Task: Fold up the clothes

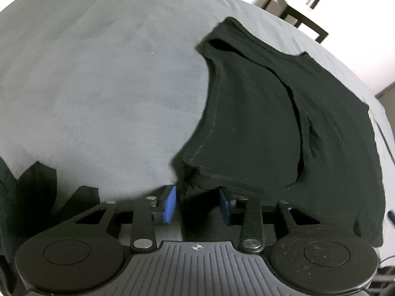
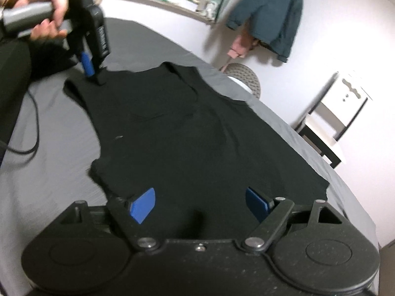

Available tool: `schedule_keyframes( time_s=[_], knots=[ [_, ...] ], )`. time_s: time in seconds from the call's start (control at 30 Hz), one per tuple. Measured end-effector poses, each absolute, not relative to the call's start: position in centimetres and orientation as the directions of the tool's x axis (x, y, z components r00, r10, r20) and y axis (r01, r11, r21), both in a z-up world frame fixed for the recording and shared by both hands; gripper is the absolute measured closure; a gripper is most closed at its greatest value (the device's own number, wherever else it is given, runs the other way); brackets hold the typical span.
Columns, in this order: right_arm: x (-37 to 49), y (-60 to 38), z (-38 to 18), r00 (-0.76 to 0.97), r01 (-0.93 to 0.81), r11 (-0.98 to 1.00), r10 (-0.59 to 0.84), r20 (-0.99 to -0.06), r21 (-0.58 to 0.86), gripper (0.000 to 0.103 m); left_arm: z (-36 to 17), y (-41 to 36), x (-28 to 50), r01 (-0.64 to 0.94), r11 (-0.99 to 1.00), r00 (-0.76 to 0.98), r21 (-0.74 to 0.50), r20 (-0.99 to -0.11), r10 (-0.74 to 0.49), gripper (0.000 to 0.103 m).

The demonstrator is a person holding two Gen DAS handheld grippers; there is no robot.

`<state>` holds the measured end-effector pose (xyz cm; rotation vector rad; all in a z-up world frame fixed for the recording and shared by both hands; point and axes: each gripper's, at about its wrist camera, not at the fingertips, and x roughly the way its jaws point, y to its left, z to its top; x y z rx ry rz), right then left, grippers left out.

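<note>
The black sleeveless top (image 2: 187, 133) lies mostly flat across the centre of the grey tabletop (image 1: 98, 86), seemingly not yet folded, with the left claw (image 1: 197, 203) spread at its strap corner and the right claw (image 2: 200, 204) spread over its hem.

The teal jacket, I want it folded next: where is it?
In the right wrist view the teal jacket hangs on the white wall at upper right, beyond the grey-covered table, above a woven basket.
</note>
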<state>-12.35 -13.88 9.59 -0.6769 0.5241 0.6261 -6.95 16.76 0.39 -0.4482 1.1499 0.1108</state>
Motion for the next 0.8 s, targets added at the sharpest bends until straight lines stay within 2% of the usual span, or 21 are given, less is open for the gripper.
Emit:
schedule_keyframes(
  time_s=[0.1,0.17,0.23,0.6,0.8],
  knots=[
    [-12.6,-13.5,9.3,0.689,-0.688,0.594,0.353,-0.632,-0.418,0.023,0.3,17.1,-7.2,-0.332,0.891,0.425,-0.309,-0.892,-0.152,0.075],
    [-12.9,-13.3,9.3,0.698,-0.684,0.585,0.351,-0.624,-0.436,0.023,0.3,17.1,-7.3,-0.333,0.890,0.432,-0.312,-0.889,-0.151,0.091],
    [-13.4,-12.8,9.5,0.708,-0.683,0.568,0.361,-0.607,-0.459,0.023,0.4,17.0,-7.4,-0.326,0.885,0.443,-0.331,-0.881,-0.166,0.098],
    [-15.7,-6.4,11.5,0.651,-0.758,0.472,0.504,-0.567,-0.450,0.023,3.3,15.0,-8.0,-0.258,0.888,0.536,-0.381,-0.821,-0.197,0.100],
    [-16.9,0.1,11.6,0.615,-0.788,0.405,0.558,-0.558,-0.464,0.023,3.8,15.1,-8.4,-0.346,0.820,0.542,-0.457,-0.810,-0.223,0.100]
  ],
)
